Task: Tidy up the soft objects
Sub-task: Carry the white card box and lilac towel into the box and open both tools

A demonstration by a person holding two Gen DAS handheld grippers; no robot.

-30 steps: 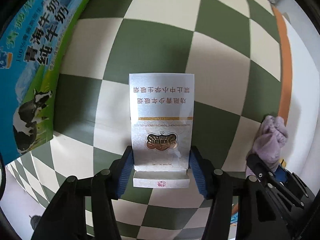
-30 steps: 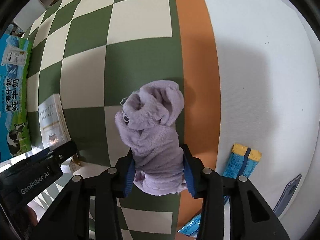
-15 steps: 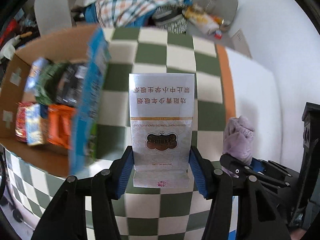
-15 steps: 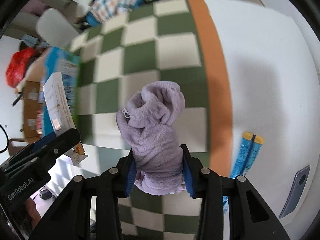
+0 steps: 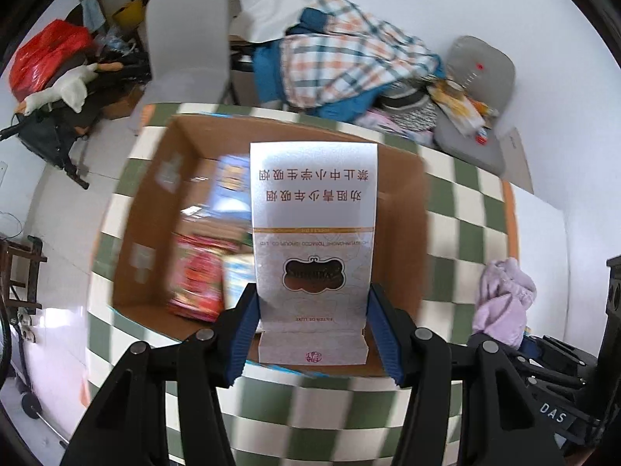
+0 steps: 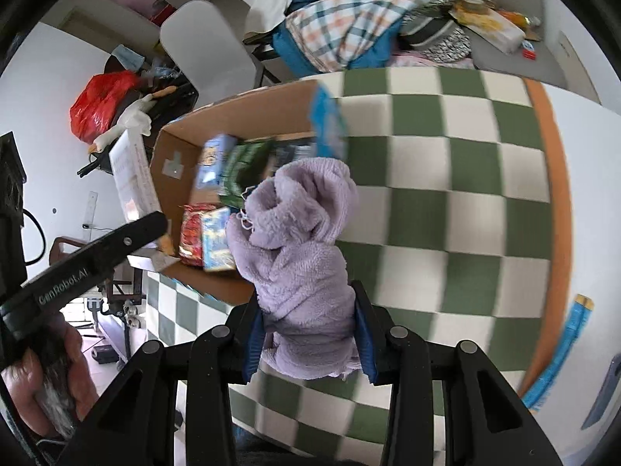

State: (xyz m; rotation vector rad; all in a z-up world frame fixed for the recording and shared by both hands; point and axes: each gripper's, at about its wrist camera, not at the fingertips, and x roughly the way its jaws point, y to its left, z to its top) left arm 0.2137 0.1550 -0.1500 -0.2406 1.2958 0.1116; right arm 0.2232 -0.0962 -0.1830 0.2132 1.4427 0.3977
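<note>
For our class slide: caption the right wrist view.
Right tongs grip a lilac fleece bundle before an open cardboard box.

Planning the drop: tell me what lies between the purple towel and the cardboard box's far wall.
Snack packets inside the cardboard box, shown in the right wrist view beyond the purple towel.

The cardboard box (image 5: 403, 209) is open on top, but its floor is crowded with snack packets (image 6: 209, 233), so the roomiest way in is the bare strip along its right wall. The checkered tablecloth (image 6: 446, 194) right of the box is wide open. Only 2 things sit there: a blue packet (image 6: 562, 349) and a phone (image 6: 605, 392) at the far right edge.
</note>
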